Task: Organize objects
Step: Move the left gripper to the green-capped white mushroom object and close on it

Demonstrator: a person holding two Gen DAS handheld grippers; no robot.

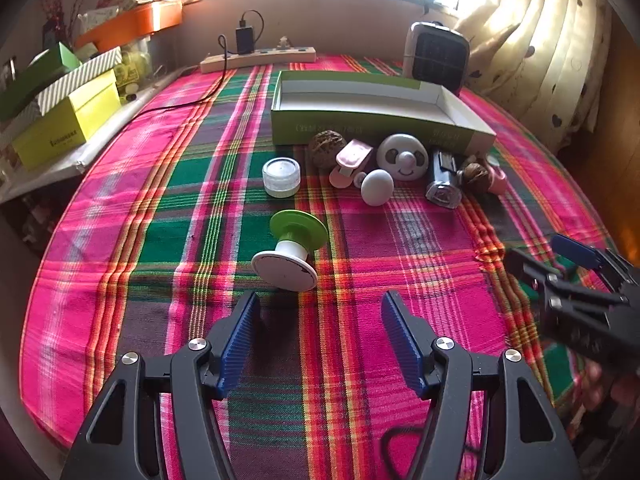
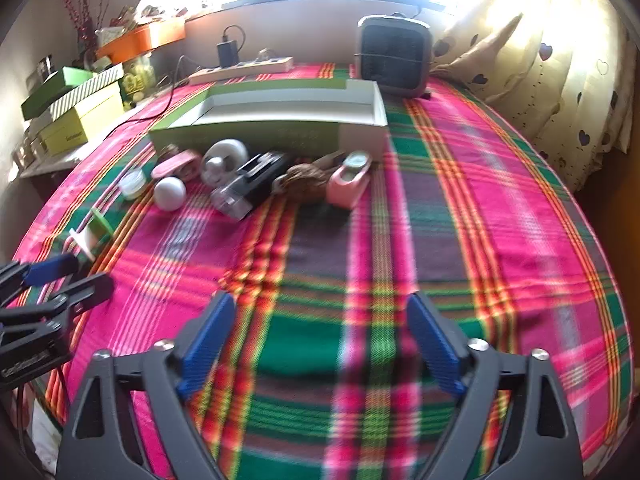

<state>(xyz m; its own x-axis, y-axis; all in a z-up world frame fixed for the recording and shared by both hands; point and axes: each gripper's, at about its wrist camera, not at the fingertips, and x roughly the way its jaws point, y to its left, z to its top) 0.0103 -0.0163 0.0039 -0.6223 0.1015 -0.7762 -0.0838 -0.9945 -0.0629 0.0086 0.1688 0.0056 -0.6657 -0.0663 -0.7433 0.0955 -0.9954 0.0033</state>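
Note:
An open green box with a white inside lies on the plaid cloth; it also shows in the right wrist view. In front of it lie a walnut, a pink clip, a white face toy, a white egg, a black clear-ended device, a clear jar and a green and white spool. My left gripper is open and empty, just short of the spool. My right gripper is open and empty over bare cloth.
A power strip with a charger and a small heater stand at the far edge. Stacked boxes sit on a side shelf at the left. Curtains hang at the right. The right gripper shows at the left view's right edge.

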